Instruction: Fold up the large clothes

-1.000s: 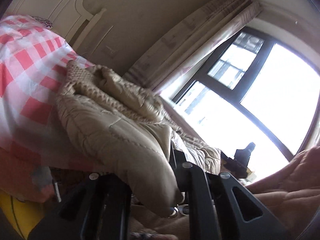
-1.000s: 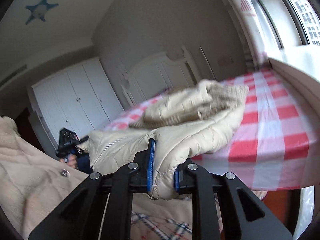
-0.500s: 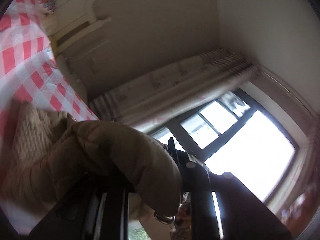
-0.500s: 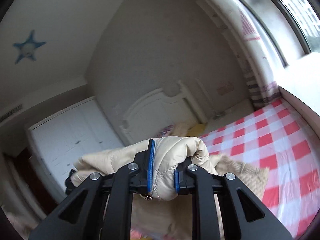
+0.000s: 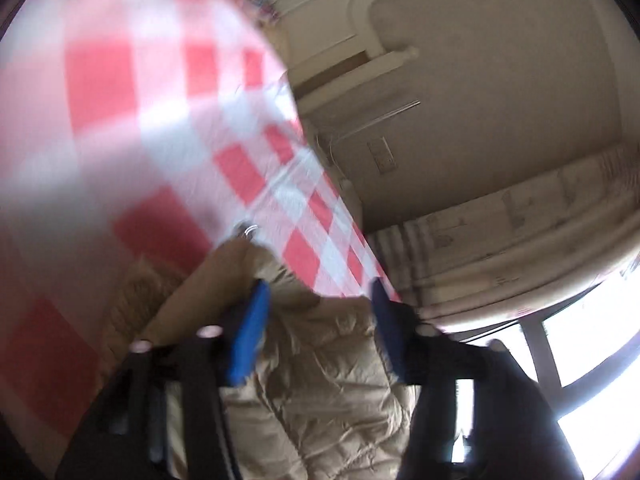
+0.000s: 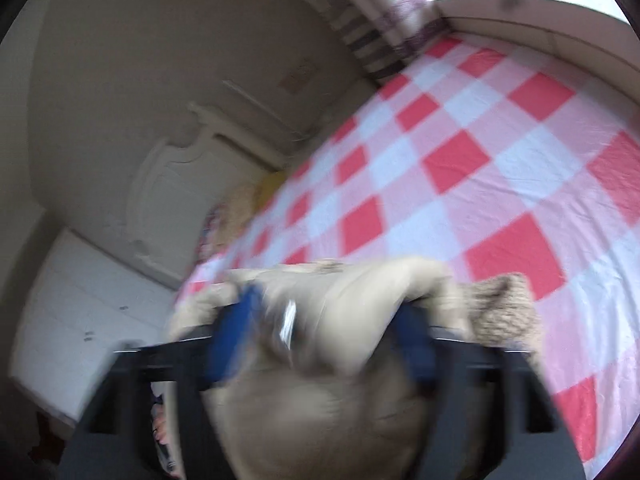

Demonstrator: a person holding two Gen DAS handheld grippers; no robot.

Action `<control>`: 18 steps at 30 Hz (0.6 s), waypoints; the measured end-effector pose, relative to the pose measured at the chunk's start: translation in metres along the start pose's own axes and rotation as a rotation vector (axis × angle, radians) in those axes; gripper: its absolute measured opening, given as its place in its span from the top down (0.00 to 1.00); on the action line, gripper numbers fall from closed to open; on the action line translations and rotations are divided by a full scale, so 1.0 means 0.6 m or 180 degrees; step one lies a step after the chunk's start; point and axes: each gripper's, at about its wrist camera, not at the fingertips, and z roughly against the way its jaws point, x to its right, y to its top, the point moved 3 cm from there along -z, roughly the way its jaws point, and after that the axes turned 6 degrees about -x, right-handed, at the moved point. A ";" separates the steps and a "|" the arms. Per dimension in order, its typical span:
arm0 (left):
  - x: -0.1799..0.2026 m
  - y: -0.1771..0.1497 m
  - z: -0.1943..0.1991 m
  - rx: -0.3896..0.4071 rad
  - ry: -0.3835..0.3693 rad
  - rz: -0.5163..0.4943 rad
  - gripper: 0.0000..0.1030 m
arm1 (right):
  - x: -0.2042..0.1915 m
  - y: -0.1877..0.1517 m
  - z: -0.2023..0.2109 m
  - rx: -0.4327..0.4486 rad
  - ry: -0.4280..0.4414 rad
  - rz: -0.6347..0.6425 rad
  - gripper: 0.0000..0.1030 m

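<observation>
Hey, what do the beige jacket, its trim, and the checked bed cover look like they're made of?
Beige jacket: probably a thin, smooth synthetic shell over padding; it shows stitched quilt lines, puffy folds and a faint sheen. Its trim: a nubbly, loopy texture, likely knit or fleece; blur leaves it open. Red-and-white checked bed cover: smooth woven sheet, maybe cotton, matte with fine creases.

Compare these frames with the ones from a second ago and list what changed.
Both have let go: the left hand-held gripper and right hand-held gripper, earlier clamped on the beige padded jacket, are opening, the fabric loose between the pads. The jacket, carried over the edge, now lies further onto the checked bed sheet. The sheet and headboard are unchanged.
</observation>
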 end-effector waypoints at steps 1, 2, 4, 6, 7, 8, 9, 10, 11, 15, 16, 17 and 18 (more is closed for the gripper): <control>0.019 0.009 0.015 0.0193 0.0157 -0.0155 0.20 | -0.005 0.006 0.016 0.0118 0.0071 -0.0010 0.04; 0.035 0.013 0.032 0.0371 0.0302 -0.0294 0.14 | -0.010 0.011 0.035 0.0239 0.0107 -0.0006 0.04; 0.069 0.016 0.062 0.0640 0.0554 -0.0572 0.14 | -0.034 0.025 0.081 0.0590 0.0083 0.0144 0.04; 0.115 0.013 0.085 0.0797 0.0695 -0.0855 0.12 | -0.076 0.028 0.107 0.0820 -0.0235 0.0514 0.04; 0.145 0.006 0.090 0.0847 0.0717 -0.1064 0.07 | -0.103 0.025 0.107 0.0818 -0.0310 0.0729 0.04; 0.187 -0.010 0.090 0.0865 0.0758 -0.1385 0.03 | -0.135 0.017 0.099 0.0763 -0.0389 0.0985 0.04; 0.220 -0.028 0.085 0.0851 0.0834 -0.1657 0.03 | -0.155 0.010 0.089 0.0700 -0.0483 0.1188 0.04; 0.242 -0.051 0.087 0.0832 0.0902 -0.1860 0.03 | -0.185 -0.002 0.071 0.0623 -0.0618 0.1424 0.04; 0.271 -0.075 0.070 0.0783 0.1012 -0.2149 0.03 | -0.206 -0.012 0.052 0.0565 -0.0722 0.1605 0.04; 0.322 -0.149 0.001 0.0511 0.1471 -0.2867 0.03 | -0.281 -0.065 -0.056 0.0226 -0.1214 0.2397 0.04; 0.318 -0.160 -0.035 0.0343 0.1656 -0.2974 0.02 | -0.287 -0.077 -0.091 0.0127 -0.1401 0.2584 0.04; 0.304 -0.173 -0.054 0.0203 0.1784 -0.3013 0.02 | -0.285 -0.089 -0.124 0.0058 -0.1655 0.2792 0.04; 0.286 -0.180 -0.076 0.0118 0.1890 -0.3038 0.02 | -0.268 -0.102 -0.156 -0.0004 -0.1910 0.2948 0.04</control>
